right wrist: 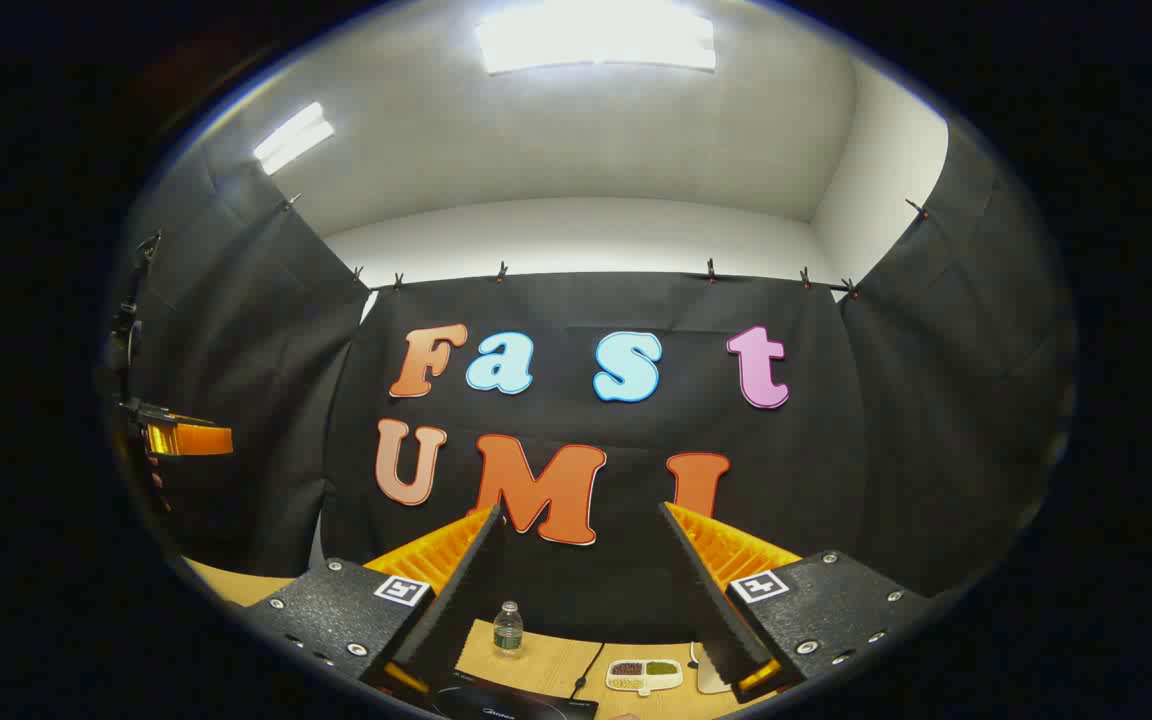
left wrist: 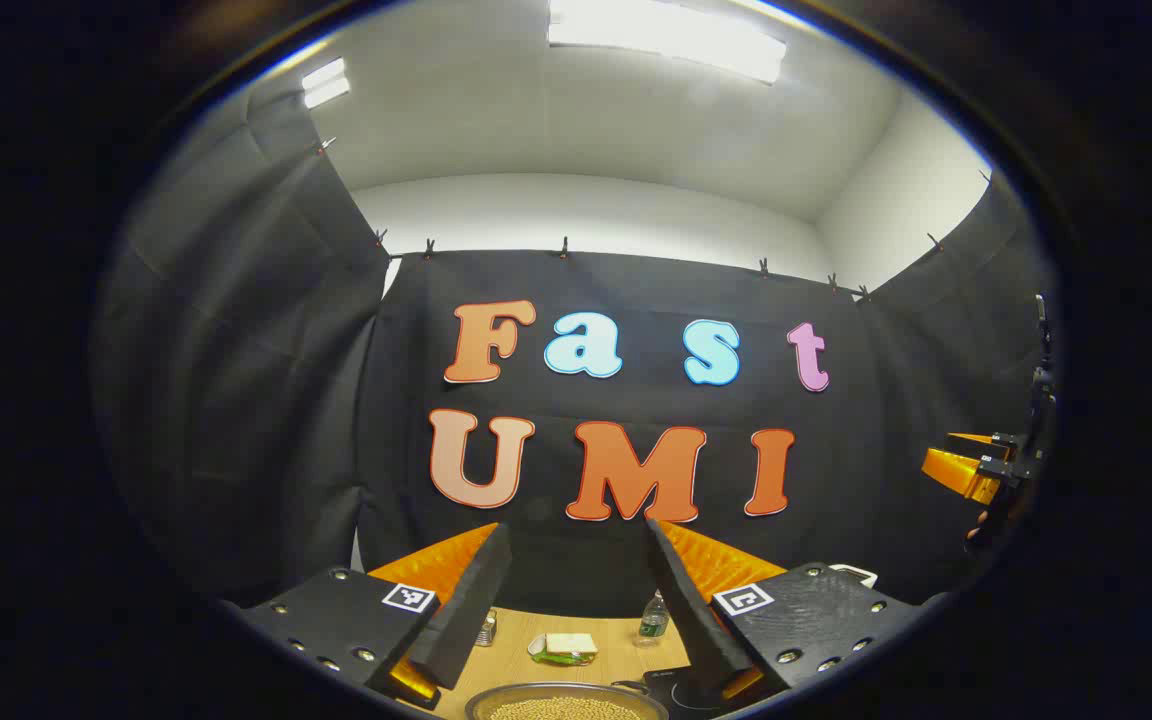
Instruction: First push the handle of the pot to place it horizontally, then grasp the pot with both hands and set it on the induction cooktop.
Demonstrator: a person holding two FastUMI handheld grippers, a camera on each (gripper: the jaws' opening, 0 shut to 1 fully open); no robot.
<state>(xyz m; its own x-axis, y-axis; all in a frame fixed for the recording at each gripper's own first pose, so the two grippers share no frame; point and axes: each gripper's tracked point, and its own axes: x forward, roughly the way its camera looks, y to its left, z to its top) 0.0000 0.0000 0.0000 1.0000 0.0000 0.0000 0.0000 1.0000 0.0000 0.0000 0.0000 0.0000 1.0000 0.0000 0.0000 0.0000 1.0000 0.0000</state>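
A wooden table [left wrist: 536, 665] stands before the black cloth wall under a white ceiling with two lights. Both the left gripper [left wrist: 576, 535] and right gripper [right wrist: 581, 520] hold their jaws apart, raised. The one pot [left wrist: 566, 703], full of beans, sits on the table beside the cooktop [right wrist: 511, 705]; one water bottle [right wrist: 507, 630] stands behind the cooktop.

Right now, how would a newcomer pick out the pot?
Start at the wooden table below the black cloth wall. At its near edge, between the left gripper and its open jaws, sits the pot. Unlike the small bottles behind, it is a wide metal vessel filled with pale beans.
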